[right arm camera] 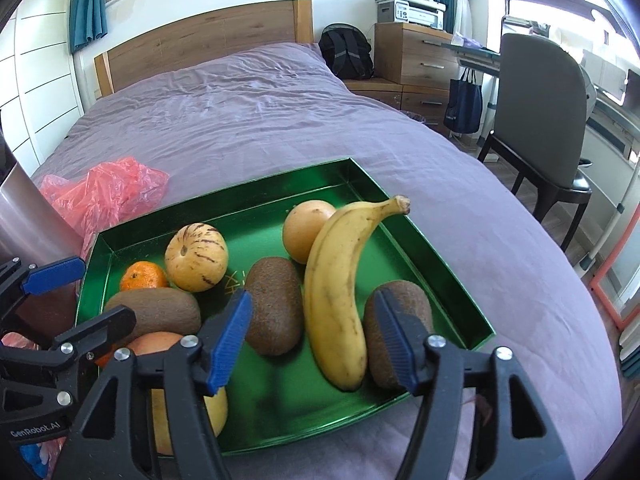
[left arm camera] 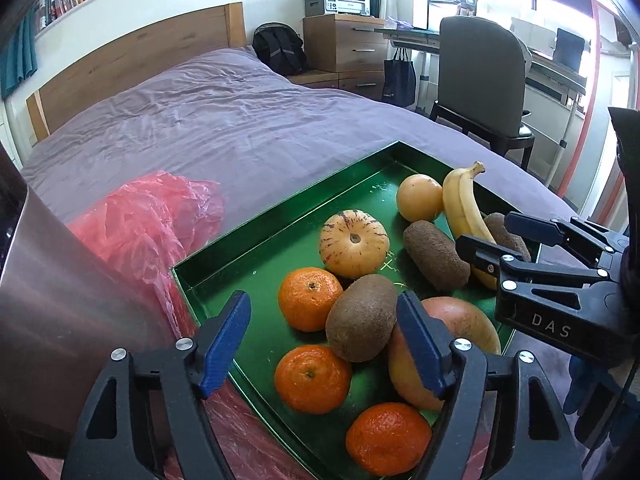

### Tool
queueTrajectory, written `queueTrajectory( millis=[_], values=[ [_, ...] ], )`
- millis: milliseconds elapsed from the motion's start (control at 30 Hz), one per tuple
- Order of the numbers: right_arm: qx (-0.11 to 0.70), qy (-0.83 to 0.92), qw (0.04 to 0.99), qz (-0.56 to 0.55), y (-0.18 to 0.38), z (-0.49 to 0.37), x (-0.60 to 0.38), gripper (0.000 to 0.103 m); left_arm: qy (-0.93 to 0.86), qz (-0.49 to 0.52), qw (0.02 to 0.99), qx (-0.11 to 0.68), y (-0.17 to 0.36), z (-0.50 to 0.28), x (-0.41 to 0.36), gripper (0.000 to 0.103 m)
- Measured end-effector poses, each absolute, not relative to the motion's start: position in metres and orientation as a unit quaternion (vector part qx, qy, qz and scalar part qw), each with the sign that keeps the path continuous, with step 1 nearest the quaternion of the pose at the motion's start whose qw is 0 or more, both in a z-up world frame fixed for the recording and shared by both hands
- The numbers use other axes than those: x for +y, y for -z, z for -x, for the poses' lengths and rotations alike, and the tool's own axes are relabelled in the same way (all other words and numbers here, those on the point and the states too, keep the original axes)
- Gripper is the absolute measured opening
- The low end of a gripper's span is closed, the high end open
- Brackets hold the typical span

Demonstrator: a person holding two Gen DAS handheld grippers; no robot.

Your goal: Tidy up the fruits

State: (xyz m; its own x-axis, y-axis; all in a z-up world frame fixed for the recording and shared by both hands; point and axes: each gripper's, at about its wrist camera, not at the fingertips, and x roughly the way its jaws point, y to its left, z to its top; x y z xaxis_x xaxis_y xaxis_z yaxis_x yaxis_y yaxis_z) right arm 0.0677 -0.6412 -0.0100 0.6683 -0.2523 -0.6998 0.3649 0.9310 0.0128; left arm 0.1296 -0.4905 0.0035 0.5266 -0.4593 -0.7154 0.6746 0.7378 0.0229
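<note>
On the purple bedspread (right arm camera: 280, 120) sits a shallow green tray (right arm camera: 360, 176), and all the fruit lies inside it. A banana (right arm camera: 340, 280) lies lengthwise toward the tray's right side, its stem pointing at the far wall, with a brown kiwi (right arm camera: 276, 308) just to its left and another kiwi (right arm camera: 400, 332) just to its right, close to the right wall. Behind the banana rests a round yellow-orange fruit (right arm camera: 304, 228), touching it. Further left stands a pale, purple-streaked pepino melon (left arm camera: 354, 243), and below it a third kiwi (left arm camera: 362, 318) leans against a large red-yellow mango (left arm camera: 464, 320). Three mandarins (left arm camera: 310, 298) sit along the tray's left and near part: one beside the melon, one (left arm camera: 312, 378) below it, one (left arm camera: 388, 438) at the near edge.

Both grippers hover over the near end of the tray with nothing between their blue pads. The left gripper (left arm camera: 324, 344) is spread partway, its pads standing either side of the third kiwi and a mandarin without touching them. The right gripper (right arm camera: 316, 344) is spread wide, its pads flanking the banana and the middle kiwi from above; no contact shows.

A crumpled red plastic bag (left arm camera: 152, 216) lies on the bed against the tray's left side. Beyond the bed are a wooden headboard (right arm camera: 208, 40), a black backpack (right arm camera: 348, 52), a drawer unit with a printer (right arm camera: 412, 8) on top, and a grey chair (right arm camera: 536, 120) at a desk by the window.
</note>
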Motion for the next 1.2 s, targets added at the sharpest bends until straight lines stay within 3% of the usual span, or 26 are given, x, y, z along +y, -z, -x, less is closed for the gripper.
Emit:
queueTrajectory(
  millis=[267,800,1200],
  values=[
    [0.362,0.175,0.913,-0.078,0.0,-0.054,-0.63,0.103,0.333,-0.127,0.864,0.356,-0.016,-0.122,-0.473,0.073],
    [0.368,0.16,0.915,-0.048,-0.019,-0.013,-0.573,0.103,0.33,-0.102,0.865,0.365,-0.033,-0.052,-0.405,0.077],
    [0.374,0.1,0.922,-0.028,-0.035,0.019,-0.467,0.103,0.246,-0.091,0.891,0.37,-0.055,-0.008,-0.304,0.092]
  ],
)
